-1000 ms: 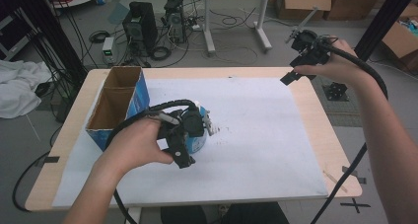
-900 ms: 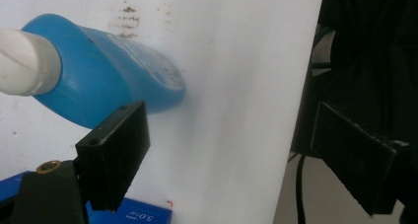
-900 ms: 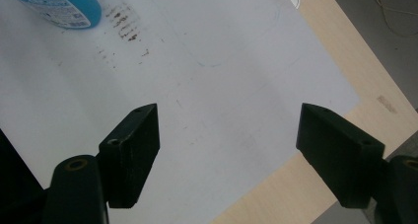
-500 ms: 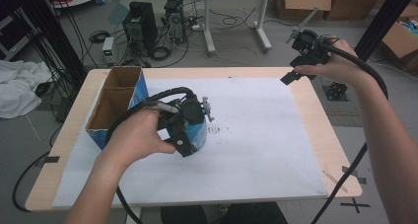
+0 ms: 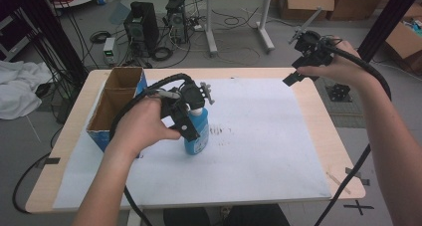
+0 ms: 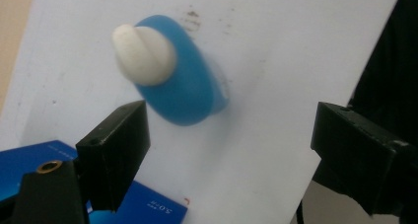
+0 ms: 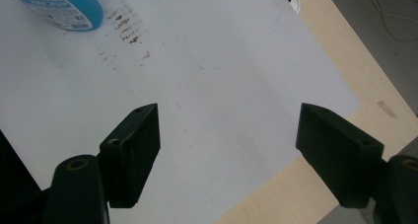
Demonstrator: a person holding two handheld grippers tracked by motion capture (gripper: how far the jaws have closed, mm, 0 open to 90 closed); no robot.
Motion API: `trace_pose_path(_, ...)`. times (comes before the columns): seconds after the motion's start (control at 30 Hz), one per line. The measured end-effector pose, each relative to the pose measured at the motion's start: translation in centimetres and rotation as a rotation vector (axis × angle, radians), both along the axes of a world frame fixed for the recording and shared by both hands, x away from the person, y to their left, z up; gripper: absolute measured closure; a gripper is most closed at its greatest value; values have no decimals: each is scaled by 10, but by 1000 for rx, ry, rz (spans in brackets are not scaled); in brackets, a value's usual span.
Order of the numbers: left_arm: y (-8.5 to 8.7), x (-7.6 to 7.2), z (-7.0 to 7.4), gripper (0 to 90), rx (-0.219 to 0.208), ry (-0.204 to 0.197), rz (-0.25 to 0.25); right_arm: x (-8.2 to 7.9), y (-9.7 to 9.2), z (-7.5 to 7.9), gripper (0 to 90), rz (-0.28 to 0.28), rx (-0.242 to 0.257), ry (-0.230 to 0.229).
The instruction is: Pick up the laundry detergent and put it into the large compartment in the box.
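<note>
White sheeting on a wooden table (image 5: 328,136), a blue bottle standing on it, two hand-held grippers at work.

From the high view, the blue bottle (image 5: 198,134) is standing upright on the white sheet (image 5: 268,151), just right of an open cardboard box (image 5: 115,106); the left gripper (image 5: 191,104) is hovering over the bottle's top, while the right gripper (image 5: 304,52) is hanging in the air well apart, above the table's far right corner. Through the left gripper view, the black jaws are standing wide apart and gripping nothing, and the bottle (image 6: 182,83) with its white cap (image 6: 144,54) is sitting between and beyond them, untouched. Through the right gripper view, the jaws are likewise spread wide and empty, looking down on bare sheet, with the bottle (image 7: 59,7) lying far off at the upper left corner beside some dark smudges (image 7: 123,26).
</note>
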State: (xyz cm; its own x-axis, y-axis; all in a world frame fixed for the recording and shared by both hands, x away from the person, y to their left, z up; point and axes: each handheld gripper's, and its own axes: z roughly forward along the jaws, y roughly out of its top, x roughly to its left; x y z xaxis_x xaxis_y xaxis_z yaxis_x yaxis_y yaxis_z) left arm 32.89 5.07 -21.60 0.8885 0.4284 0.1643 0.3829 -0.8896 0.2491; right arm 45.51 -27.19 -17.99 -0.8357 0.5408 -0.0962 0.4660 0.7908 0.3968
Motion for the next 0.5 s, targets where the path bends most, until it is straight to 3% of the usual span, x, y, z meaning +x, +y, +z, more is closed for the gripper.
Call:
trace_pose_path(0.2, 1, 11, 1, 158, -36, 0, 67, 0, -1, 0, 250, 3, 1, -3)
trace_pose_path(0.5, -2, 21, -3, 158, -46, 6, 118, -1, -2, 0, 250, -2, 1, -4)
